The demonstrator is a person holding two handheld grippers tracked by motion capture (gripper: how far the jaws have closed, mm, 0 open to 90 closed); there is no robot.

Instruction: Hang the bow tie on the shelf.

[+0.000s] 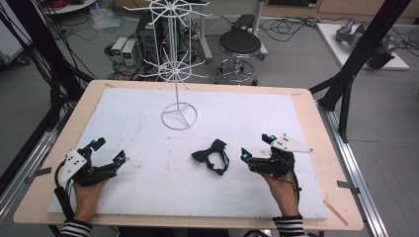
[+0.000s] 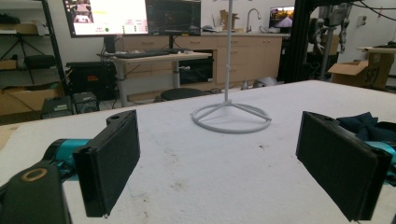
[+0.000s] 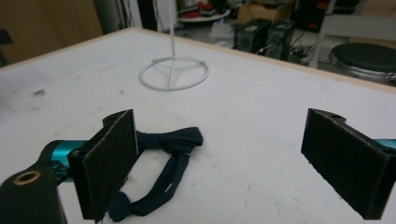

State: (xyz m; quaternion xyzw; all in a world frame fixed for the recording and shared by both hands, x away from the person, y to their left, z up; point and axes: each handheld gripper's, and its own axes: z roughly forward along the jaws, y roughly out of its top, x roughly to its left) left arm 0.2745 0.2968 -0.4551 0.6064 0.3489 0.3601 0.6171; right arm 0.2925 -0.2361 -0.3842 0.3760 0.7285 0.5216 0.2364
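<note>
I log left gripper and right gripper both spread wide, holding nothing, flanking the bow tie.

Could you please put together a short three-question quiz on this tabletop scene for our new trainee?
1. True or false: the dark bow tie hangs from a hook of the white wire display stand.
2. Which tool is nearer the bow tie: A) the left tool or B) the right tool?
3. Fill in: the jaws of both tools are ____, holding nothing.

Key
1. False: it lies flat on the white table cover, in front of the stand's ring base.
2. B: the bow tie lies just beside its left jaw in the right gripper view.
3. Open.
</note>
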